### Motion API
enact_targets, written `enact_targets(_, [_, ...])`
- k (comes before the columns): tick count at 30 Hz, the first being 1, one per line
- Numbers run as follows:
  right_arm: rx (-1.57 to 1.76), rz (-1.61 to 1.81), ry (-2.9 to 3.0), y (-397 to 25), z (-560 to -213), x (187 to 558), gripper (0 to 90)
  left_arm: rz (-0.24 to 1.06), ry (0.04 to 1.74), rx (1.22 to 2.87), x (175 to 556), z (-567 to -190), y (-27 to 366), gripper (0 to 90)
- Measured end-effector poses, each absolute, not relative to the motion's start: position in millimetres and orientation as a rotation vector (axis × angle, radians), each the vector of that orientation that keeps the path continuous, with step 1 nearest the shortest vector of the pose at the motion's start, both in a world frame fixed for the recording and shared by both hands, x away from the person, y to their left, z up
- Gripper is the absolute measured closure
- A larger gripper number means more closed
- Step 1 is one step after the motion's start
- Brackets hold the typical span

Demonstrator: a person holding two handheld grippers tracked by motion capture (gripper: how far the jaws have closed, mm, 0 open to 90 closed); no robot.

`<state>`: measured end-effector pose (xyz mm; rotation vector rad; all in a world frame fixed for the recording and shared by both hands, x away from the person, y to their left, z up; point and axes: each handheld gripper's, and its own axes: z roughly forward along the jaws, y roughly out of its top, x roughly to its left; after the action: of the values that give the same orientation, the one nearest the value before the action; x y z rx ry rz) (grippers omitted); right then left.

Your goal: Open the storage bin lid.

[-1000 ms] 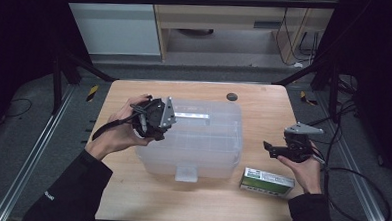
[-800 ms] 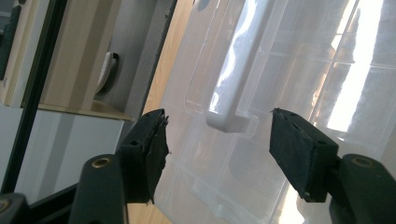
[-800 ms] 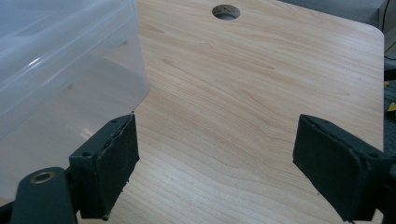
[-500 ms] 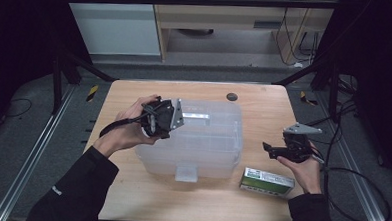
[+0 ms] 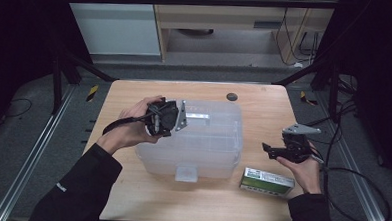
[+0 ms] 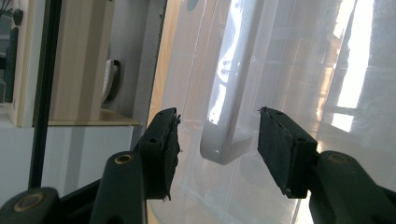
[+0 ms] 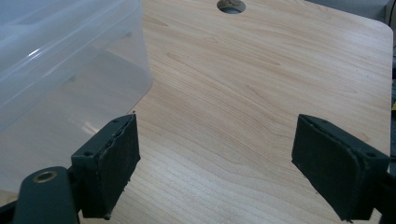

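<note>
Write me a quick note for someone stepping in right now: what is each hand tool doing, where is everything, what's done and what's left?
Left gripper: open, over the lid of the clear storage box, its jaws either side of the lid's white handle, not yet closed on it.
Right gripper: open, holding nothing, above bare table to the right of the box.
Green-and-white carton: lying flat on the table near the box's front right corner, untouched.
Done: the left gripper is lined up on the handle.
Left: probably close on the handle and lift the lid; the carton may be meant to go inside.
</note>
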<state>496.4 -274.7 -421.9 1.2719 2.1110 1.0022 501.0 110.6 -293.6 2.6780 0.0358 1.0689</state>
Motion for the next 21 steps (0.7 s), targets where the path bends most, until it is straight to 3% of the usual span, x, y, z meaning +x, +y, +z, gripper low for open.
enact_targets(21, [1.269,0.996,2.126,-273.9,-423.3,496.6,16.6,1.095,-0.091,2.723,503.6,-295.7,99.1,57.9])
